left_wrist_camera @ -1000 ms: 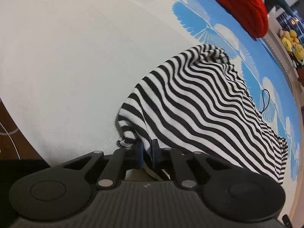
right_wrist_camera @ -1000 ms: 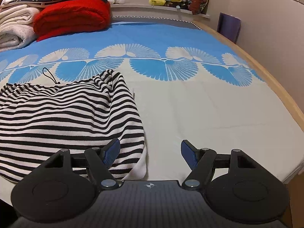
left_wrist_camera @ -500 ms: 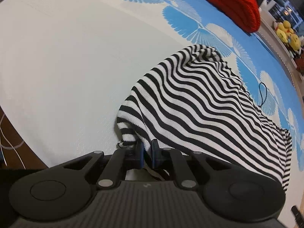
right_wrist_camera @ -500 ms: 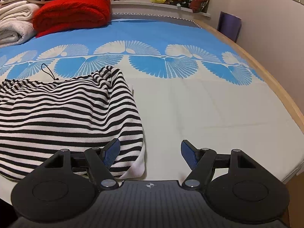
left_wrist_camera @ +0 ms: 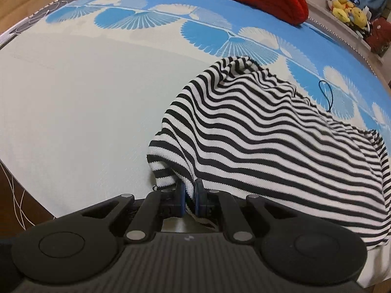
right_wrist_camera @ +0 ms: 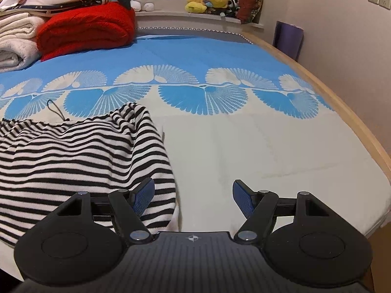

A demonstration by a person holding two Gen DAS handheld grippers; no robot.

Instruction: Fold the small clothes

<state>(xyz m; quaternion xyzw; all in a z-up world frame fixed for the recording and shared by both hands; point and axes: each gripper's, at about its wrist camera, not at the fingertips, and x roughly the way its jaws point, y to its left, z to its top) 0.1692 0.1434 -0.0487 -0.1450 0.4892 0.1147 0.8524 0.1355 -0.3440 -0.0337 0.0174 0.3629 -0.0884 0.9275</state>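
Note:
A black-and-white striped knit garment [left_wrist_camera: 264,136] lies bunched on the bed's white and blue patterned cover [left_wrist_camera: 80,102]. My left gripper [left_wrist_camera: 189,195] is shut on the garment's near left edge, and cloth hangs between the blue pads. In the right wrist view the same garment [right_wrist_camera: 73,156] lies at the left. My right gripper [right_wrist_camera: 193,193] is open and empty, its left finger [right_wrist_camera: 144,193] over the garment's right edge and its right finger over bare cover. A thin black cord loop [right_wrist_camera: 55,108] lies at the garment's far edge.
A folded red blanket [right_wrist_camera: 85,31] and rolled white blankets [right_wrist_camera: 17,41] are stacked at the far left of the bed. Plush toys [right_wrist_camera: 207,0] sit on the window ledge. The bed's wooden edge [right_wrist_camera: 342,102] curves along the right. Cables [left_wrist_camera: 14,195] hang at the left edge.
The left wrist view has swung so more of the bed's far side shows, still gripping the garment edge. The garment's near edge has shifted slightly. The right gripper has stayed open, nearly still.

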